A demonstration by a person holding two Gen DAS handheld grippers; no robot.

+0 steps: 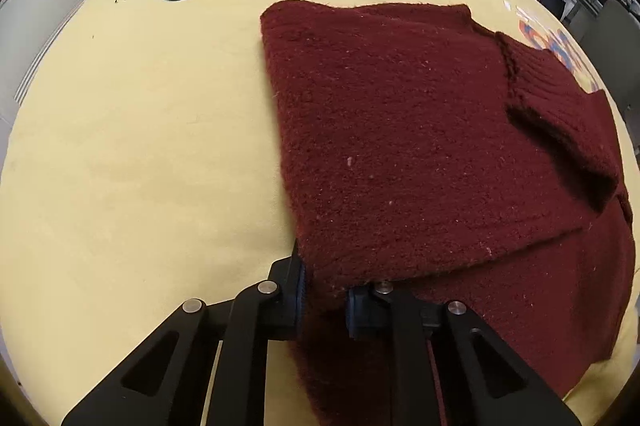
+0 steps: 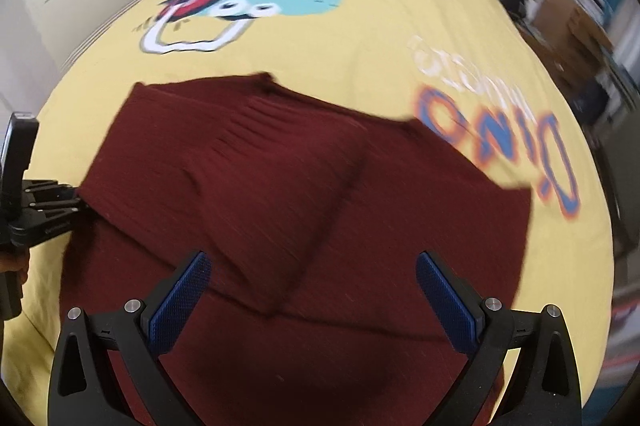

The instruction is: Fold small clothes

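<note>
left gripper (image 1: 324, 300): clamped on near-left edge of maroon sweater (image 1: 420, 146) | right gripper (image 2: 312, 302): jaws wide, empty, hovering over its near-right part (blurred) | long axis: near–far

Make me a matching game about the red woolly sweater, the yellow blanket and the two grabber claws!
Things:
1. dark red knitted sweater
2. yellow cartoon-printed bedspread
3. left gripper
4. right gripper

States:
A. jaws wide open
B. lies partly folded
C. pinches the sweater's edge
D. spread underneath everything

Pairs: 1-B, 2-D, 3-C, 4-A
</note>
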